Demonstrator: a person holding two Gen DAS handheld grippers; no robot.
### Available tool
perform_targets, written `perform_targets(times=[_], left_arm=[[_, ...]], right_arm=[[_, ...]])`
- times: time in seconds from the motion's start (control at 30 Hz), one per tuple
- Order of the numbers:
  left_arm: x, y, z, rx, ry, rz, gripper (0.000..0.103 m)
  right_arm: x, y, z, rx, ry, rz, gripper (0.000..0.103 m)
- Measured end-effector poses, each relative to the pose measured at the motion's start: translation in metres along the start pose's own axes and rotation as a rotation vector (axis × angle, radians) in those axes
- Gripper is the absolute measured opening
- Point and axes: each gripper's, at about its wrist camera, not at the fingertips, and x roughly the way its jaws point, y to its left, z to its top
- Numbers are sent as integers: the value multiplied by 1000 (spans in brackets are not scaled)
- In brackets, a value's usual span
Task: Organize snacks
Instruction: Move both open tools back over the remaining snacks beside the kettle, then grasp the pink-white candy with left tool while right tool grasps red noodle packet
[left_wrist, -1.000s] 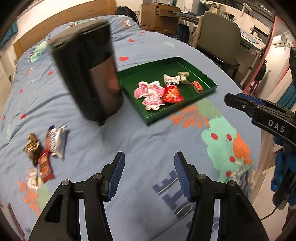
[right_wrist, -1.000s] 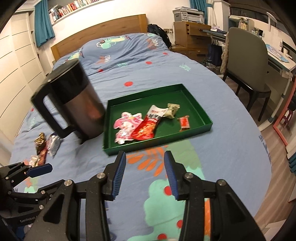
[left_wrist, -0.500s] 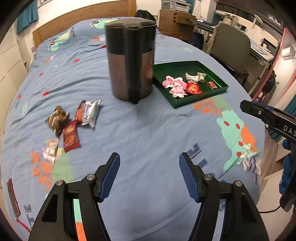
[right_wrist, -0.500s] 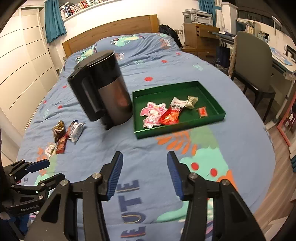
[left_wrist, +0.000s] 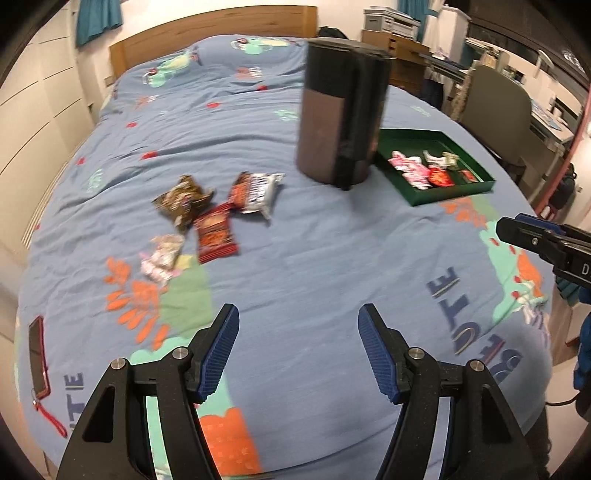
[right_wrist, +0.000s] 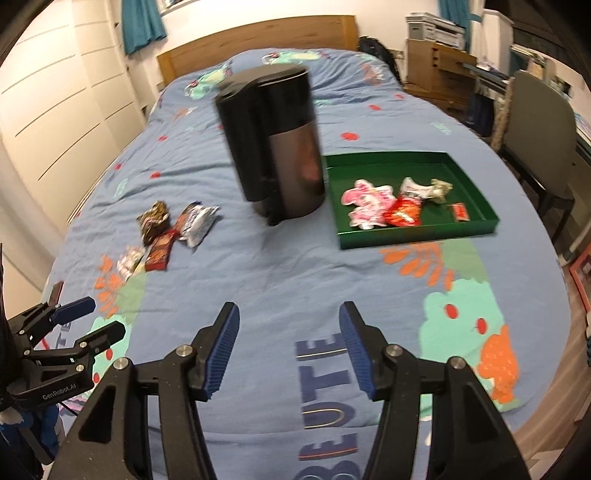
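Several loose snack packets lie on the blue bedspread: a brown one (left_wrist: 183, 199), a red one (left_wrist: 214, 234), a silver-and-red one (left_wrist: 256, 192) and a pale pink one (left_wrist: 162, 256). To the right, a green tray (left_wrist: 443, 195) holds a pink packet (right_wrist: 365, 201), a red packet (right_wrist: 404, 214) and smaller ones. My left gripper (left_wrist: 298, 317) is open and empty, well short of the loose pile. My right gripper (right_wrist: 289, 314) is empty and its jaws are opening, over bare bedspread in front of the tray (right_wrist: 417, 236).
A tall black-and-brown kettle (left_wrist: 340, 122) stands between the pile and the tray. A phone in a red case (left_wrist: 37, 354) lies near the bed's left edge. A grey chair (right_wrist: 535, 122) and desks stand to the right of the bed.
Both views have swung left, so the loose snack pile now sits nearer the middle and the tray farther right. Both grippers' jaws have widened; neither holds anything.
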Motion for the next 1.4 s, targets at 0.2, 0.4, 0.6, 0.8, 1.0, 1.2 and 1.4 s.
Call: perform_targets(times=[0.2,0.4,0.6,0.8,1.0,1.2,1.4], left_arm=[[4,35,-12,-33,-3,45,61],[5,73,-18,-84,-20,53,61],[19,118,-31,-152,-12,67,61],[44,151,-30,-183,-2,40,61],[79,175,-6,-201,7,-17,61],[117,186,15,-176,32,-18,61],[145,186,25,-124,65,10,61]], right_arm=[[16,34,4,-63,39,18,72],[33,70,11,-125,64,45,72],[60,102,14,-162,102,90,72],[96,133,16,-207,159,132,72],[133,160,32,-218,207,179,72],[170,177,49,-221,241,191,72],[201,195,62,-229,267,195,72]])
